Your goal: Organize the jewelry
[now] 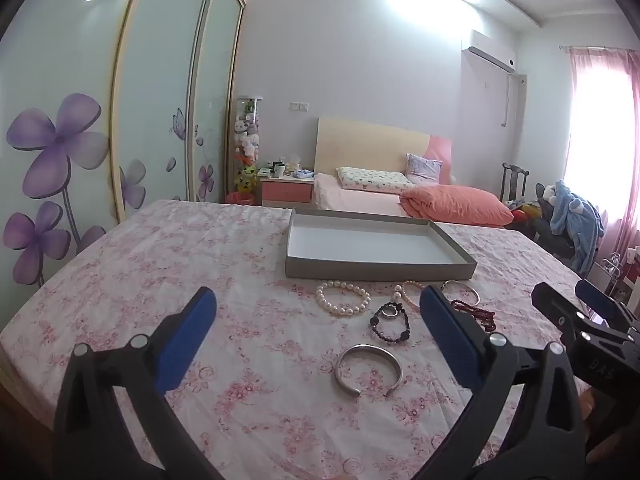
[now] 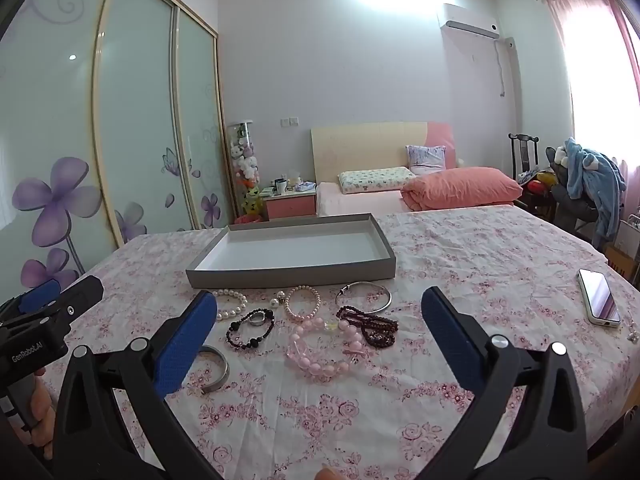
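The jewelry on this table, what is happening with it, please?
A person holds a tool in each hand over the flowered tablecloth. The left tool and right tool are both open and hold nothing. The bracelets lie loose in front of the grey tray: white pearl bracelet, black bead bracelet, pink bead bracelet, silver cuff. The tray has nothing in it yet.

Bright window [image 2: 600, 92] glare (right side); fisheye-bent edges.
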Available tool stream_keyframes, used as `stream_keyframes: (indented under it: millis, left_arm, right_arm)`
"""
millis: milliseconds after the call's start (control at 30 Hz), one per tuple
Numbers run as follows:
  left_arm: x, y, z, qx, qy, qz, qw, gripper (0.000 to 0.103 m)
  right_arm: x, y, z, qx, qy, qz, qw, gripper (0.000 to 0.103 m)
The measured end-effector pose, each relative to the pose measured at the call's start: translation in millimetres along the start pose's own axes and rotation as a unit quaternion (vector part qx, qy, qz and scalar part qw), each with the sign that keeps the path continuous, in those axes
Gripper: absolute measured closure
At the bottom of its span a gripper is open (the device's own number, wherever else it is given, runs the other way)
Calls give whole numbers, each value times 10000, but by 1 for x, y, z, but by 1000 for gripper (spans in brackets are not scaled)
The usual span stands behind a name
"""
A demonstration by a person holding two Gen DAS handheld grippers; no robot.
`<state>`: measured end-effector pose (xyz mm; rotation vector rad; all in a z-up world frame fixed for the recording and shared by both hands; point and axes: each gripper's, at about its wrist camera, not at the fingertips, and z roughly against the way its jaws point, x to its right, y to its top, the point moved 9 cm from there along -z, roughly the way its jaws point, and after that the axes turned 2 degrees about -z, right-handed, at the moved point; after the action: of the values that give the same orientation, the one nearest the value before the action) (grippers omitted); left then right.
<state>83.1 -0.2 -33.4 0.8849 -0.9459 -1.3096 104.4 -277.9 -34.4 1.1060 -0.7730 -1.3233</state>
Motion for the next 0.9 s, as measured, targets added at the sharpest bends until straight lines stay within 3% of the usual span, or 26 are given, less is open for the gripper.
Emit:
stream_keyframes:
  millis: [900]
  left_arm:
    - [6, -1, 3, -27, 12, -15, 10000, 4]
  right_arm:
    - [1, -2, -2, -20, -5, -10, 10000, 2]
